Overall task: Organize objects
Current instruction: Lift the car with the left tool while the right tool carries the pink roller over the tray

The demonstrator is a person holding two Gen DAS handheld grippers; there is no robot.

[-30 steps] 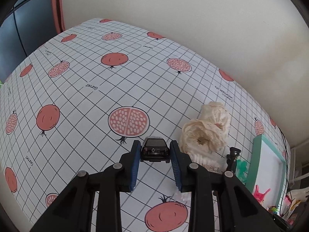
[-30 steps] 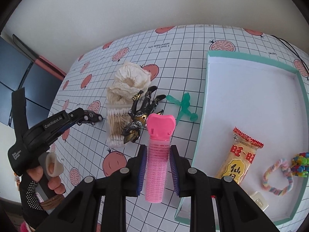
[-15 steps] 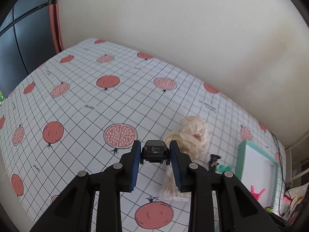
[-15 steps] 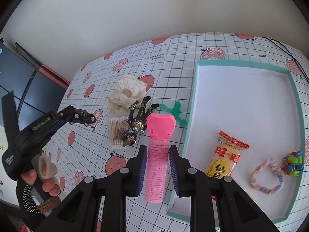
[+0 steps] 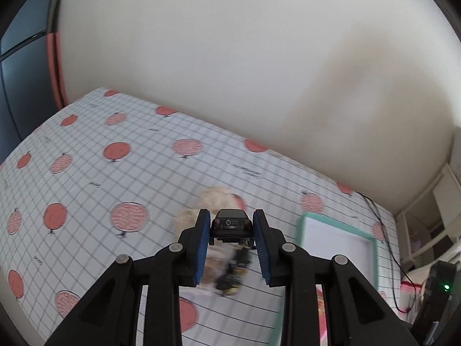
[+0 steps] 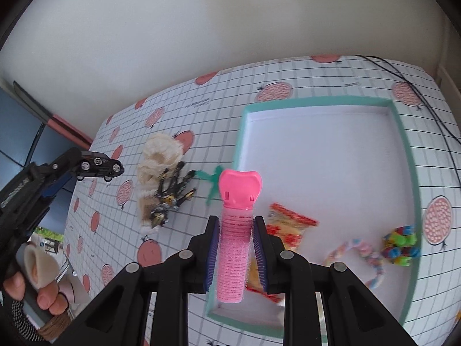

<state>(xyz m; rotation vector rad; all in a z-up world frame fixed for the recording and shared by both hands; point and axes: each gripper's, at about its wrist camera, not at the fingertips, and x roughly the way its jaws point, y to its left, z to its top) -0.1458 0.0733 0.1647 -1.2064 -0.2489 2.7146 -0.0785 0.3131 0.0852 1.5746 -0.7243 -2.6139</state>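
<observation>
The left gripper is raised above the table, its blue-padded fingers pressed against both sides of a small black toy car. A bare hand (wrist in a knit cuff) grasps its handle. The right gripper clamps a pink tube lengthwise, cap pointing forward.
</observation>
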